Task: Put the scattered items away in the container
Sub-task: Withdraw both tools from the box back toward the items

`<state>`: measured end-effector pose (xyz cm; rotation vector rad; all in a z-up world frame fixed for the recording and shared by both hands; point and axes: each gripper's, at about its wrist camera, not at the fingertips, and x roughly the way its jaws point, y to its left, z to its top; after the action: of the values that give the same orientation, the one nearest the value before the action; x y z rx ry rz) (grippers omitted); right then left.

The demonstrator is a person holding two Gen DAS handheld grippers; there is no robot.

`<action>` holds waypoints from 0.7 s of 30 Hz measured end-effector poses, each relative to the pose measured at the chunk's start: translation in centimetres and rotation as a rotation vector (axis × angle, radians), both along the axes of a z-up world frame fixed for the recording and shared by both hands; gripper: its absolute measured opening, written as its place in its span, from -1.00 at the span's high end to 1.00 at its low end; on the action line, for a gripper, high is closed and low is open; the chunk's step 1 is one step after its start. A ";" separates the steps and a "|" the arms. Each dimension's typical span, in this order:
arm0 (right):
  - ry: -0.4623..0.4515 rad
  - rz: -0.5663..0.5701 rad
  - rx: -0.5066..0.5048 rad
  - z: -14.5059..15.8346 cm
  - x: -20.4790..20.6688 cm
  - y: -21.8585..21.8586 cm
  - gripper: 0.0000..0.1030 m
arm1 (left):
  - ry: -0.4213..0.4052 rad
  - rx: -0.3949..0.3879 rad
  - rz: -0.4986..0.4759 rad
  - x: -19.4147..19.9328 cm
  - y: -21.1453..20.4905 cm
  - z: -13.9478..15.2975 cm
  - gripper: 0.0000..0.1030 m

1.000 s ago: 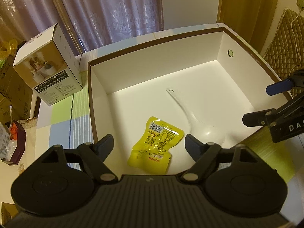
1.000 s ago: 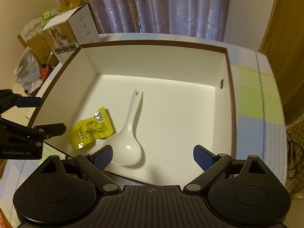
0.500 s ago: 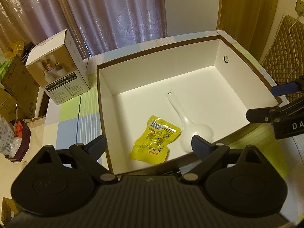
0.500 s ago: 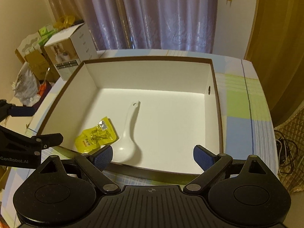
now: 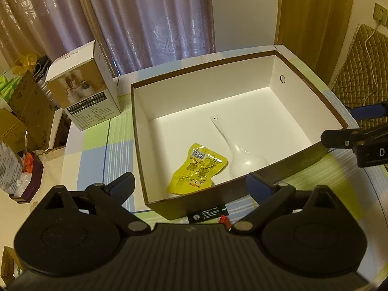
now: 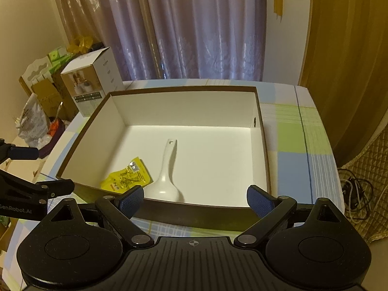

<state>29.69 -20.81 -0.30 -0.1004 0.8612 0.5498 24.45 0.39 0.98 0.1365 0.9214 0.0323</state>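
Observation:
A brown-rimmed white box (image 5: 139, 131) (image 6: 263, 145) stands on the checked tablecloth. Inside it lie a yellow snack packet (image 5: 197, 171) (image 6: 127, 178) and a white rice spoon (image 5: 238, 154) (image 6: 166, 177). My left gripper (image 5: 190, 186) hovers open before the box's near left corner, holding nothing. My right gripper (image 6: 195, 200) is open over the box's near wall, also with nothing between its fingers. A small black item with a label (image 5: 209, 213) and a red bit (image 5: 224, 220) lie on the cloth just in front of the box, partly hidden by my left gripper's body.
A tall printed carton (image 5: 83, 89) (image 6: 93, 82) stands left of the box. Cardboard boxes and bags (image 5: 17, 131) crowd the floor at far left. Curtains hang behind the table. A quilted cushion (image 5: 359, 72) and cables (image 6: 356, 196) lie to the right.
Both grippers have pulled back and up from over the box, staying open. The box now looks farther away, and the black labelled item in front of it has come into the left wrist view.

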 end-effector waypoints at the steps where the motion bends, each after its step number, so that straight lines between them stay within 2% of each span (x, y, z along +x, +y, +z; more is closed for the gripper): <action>1: 0.001 0.002 0.007 0.0 0.0 -0.1 -0.88 | -0.001 0.000 0.006 -0.2 0.1 0.1 -0.88; 8: 0.007 0.030 0.064 -0.2 0.3 -1.2 -0.88 | -0.009 -0.004 0.060 -1.5 1.3 -0.1 -0.88; 16: 0.000 0.070 0.029 -2.2 0.0 -1.7 -0.88 | 0.034 -0.018 0.146 -4.6 3.2 -2.2 -0.88; 21: 0.024 0.052 0.039 -3.0 -0.9 -2.2 -0.88 | 0.061 -0.031 0.152 -6.3 4.4 -3.5 -0.88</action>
<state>28.78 -22.97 -3.34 -0.0812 0.8726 0.6173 18.15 4.75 -2.47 0.0383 0.9917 0.1554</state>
